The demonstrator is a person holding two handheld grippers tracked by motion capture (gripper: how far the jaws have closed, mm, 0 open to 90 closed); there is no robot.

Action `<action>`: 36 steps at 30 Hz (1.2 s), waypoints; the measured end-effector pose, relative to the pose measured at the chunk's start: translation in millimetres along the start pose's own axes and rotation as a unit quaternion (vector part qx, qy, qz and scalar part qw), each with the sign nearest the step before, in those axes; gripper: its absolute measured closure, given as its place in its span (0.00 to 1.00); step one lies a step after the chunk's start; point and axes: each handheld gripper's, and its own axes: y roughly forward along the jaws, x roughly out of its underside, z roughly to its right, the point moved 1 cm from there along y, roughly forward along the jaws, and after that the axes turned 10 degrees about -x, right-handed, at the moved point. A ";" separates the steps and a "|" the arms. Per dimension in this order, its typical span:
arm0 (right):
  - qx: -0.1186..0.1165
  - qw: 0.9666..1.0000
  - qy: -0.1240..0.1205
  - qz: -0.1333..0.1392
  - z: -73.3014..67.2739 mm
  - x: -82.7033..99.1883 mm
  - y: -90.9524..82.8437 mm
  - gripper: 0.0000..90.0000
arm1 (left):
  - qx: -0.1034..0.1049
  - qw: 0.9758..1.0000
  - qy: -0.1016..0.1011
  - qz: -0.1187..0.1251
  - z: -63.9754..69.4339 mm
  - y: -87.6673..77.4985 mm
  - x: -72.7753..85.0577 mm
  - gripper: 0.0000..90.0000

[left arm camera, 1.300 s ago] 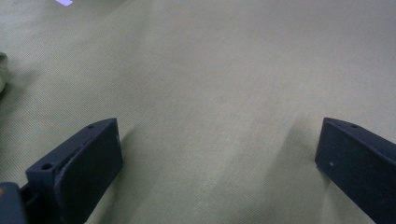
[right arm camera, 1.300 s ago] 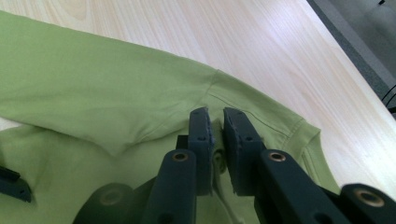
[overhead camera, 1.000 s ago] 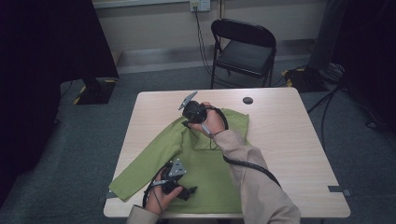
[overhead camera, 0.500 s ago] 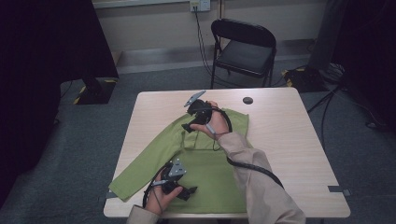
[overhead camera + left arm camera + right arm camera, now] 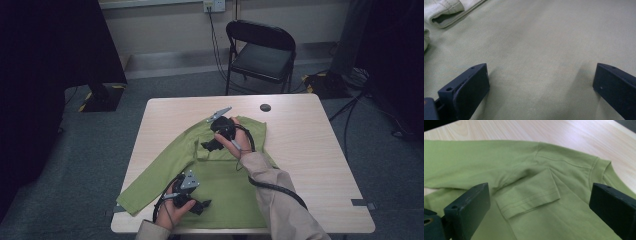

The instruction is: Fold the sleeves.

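A green long-sleeved shirt (image 5: 220,175) lies flat on the wooden table (image 5: 310,150), one sleeve stretched toward the near left corner. My right gripper (image 5: 210,145) hovers over the shirt's upper part, and its jaws have just been opening. In the right gripper view (image 5: 539,192) they stand wide apart, with a folded-over sleeve cuff (image 5: 529,195) lying loose on the shirt below them. My left gripper (image 5: 202,205) rests low on the shirt's near part. Its jaws (image 5: 540,70) are open with plain green cloth (image 5: 536,45) between them, not pinched.
A small round black object (image 5: 265,107) sits on the table's far side. A black folding chair (image 5: 260,50) stands behind the table, and cables run across the floor at the right. Tape (image 5: 363,203) marks the table's near right corner. A folded hem (image 5: 446,12) lies beyond the left gripper.
My right gripper has come down and a little nearer over the shirt's upper part. The left hand and its gripper have stayed put.
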 end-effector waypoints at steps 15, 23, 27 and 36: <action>-0.005 1.000 0.008 -0.007 -2.3 47.4 31.7 0.03 | 0.000 1.000 0.000 0.000 0.0 0.0 0.0 0.00; 0.007 1.000 0.000 -0.020 0.1 68.5 42.4 0.00 | 0.000 1.000 0.000 0.000 0.0 0.0 0.0 0.00; 0.008 1.000 -0.004 -0.002 0.9 73.0 42.7 0.00 | 0.000 1.000 0.000 0.000 0.0 0.0 0.0 0.00; 0.008 1.000 -0.001 -0.003 1.4 73.3 42.4 0.00 | 0.000 1.000 0.001 0.000 0.0 0.0 0.0 0.00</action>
